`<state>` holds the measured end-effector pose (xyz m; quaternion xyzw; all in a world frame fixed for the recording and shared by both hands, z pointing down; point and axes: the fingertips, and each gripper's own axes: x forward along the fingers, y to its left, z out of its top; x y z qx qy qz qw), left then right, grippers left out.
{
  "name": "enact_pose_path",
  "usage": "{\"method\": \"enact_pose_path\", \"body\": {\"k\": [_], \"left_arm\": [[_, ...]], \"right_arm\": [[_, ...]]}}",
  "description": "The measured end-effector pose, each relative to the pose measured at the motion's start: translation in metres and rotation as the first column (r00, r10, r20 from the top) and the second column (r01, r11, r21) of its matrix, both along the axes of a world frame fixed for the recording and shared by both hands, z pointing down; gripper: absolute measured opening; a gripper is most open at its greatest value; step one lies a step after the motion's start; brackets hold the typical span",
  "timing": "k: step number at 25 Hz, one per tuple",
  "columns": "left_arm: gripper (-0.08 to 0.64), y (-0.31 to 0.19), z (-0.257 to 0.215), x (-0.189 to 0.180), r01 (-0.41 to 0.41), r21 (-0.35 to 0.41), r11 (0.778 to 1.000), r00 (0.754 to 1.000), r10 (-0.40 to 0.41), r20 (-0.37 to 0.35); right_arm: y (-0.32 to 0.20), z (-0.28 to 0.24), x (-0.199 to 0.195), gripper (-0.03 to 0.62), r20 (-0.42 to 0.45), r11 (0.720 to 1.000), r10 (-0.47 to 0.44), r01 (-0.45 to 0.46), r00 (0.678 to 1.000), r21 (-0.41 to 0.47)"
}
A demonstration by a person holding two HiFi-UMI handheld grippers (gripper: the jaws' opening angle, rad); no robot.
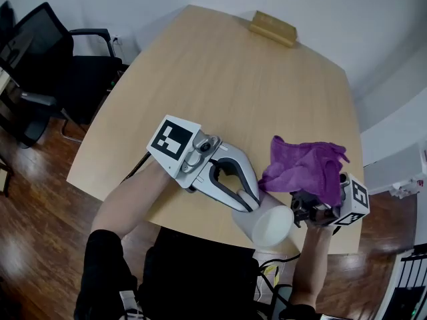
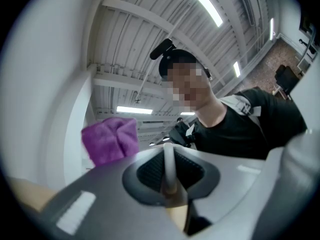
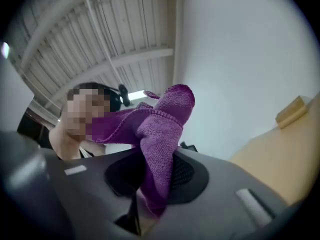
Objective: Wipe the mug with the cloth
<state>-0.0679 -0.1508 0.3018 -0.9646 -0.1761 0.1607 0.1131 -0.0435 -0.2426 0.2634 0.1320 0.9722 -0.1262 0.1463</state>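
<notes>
Your left gripper (image 1: 249, 204) is clamping the white mug (image 1: 272, 226) by its rim; your right gripper (image 1: 304, 206) is pinching the purple cloth (image 1: 307, 167), which is bunching just beyond its fingertips.

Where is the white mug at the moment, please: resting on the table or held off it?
Held off it. The left gripper grips the white mug by its wall, and it overhangs the table's near edge.

Purple cloth (image 1: 307, 164); white mug (image 1: 270, 227); pale wood-grain table (image 1: 233, 79).
</notes>
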Motion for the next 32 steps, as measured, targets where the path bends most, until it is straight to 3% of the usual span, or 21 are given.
{"method": "enact_pose_path", "body": {"k": [2,3,6,8,13,15,18,20,23,26,28,32], "left_arm": [[0.066,-0.004,-0.002,0.001,-0.014,-0.011,1.000,1.000,0.014,-0.008],[0.066,-0.006,-0.003,0.001,-0.023,-0.018,1.000,1.000,0.023,-0.013],[0.066,-0.007,-0.008,0.000,-0.045,-0.040,0.998,0.998,0.043,-0.042],[0.066,-0.006,-0.010,-0.002,-0.050,-0.048,0.998,0.997,0.047,-0.060],[0.067,-0.004,-0.017,-0.014,-0.055,-0.068,0.996,0.993,0.048,-0.107],[0.067,-0.009,-0.023,-0.020,-0.051,-0.082,0.995,0.991,0.040,-0.130],[0.067,-0.025,-0.034,-0.027,-0.017,-0.117,0.993,0.981,-0.006,-0.193],[0.067,-0.043,-0.045,-0.029,0.027,-0.183,0.983,0.960,-0.076,-0.270],[0.067,-0.072,-0.066,-0.039,0.048,-0.351,0.935,0.894,-0.197,-0.402],[0.067,-0.100,-0.071,-0.062,0.040,-0.505,0.862,0.823,-0.315,-0.472],[0.067,-0.119,-0.068,-0.076,0.002,-0.601,0.799,0.767,-0.386,-0.512],[0.067,-0.145,-0.059,-0.096,-0.118,-0.731,0.672,0.629,-0.518,-0.579]], "right_arm": [[0.011,-0.032,0.005,0.083,0.119,0.994,-0.100,0.103,0.988,-0.020],[0.018,-0.040,0.002,0.084,0.134,0.988,-0.146,0.152,0.980,-0.029],[0.039,-0.034,-0.019,0.084,0.066,0.971,-0.238,0.240,0.969,-0.021],[0.044,-0.022,-0.026,0.083,0.028,0.969,-0.246,0.246,0.969,-0.012],[0.021,0.009,-0.037,0.083,-0.030,0.981,-0.174,0.171,0.984,-0.095],[0.002,0.027,-0.042,0.083,-0.046,0.977,-0.137,0.128,0.989,-0.171],[-0.031,0.053,-0.045,0.083,-0.098,0.941,-0.088,0.050,0.991,-0.333],[-0.054,0.067,-0.037,0.083,-0.138,0.904,-0.015,-0.045,0.990,-0.424],[-0.079,0.075,-0.014,0.083,-0.130,0.825,0.124,-0.175,0.984,-0.537],[-0.090,0.072,0.012,0.083,-0.068,0.776,0.260,-0.250,0.963,-0.579],[-0.094,0.058,0.034,0.083,0.018,0.770,0.335,-0.263,0.942,-0.581],[-0.092,0.020,0.057,0.083,0.142,0.810,0.476,-0.370,0.868,-0.455]]}}
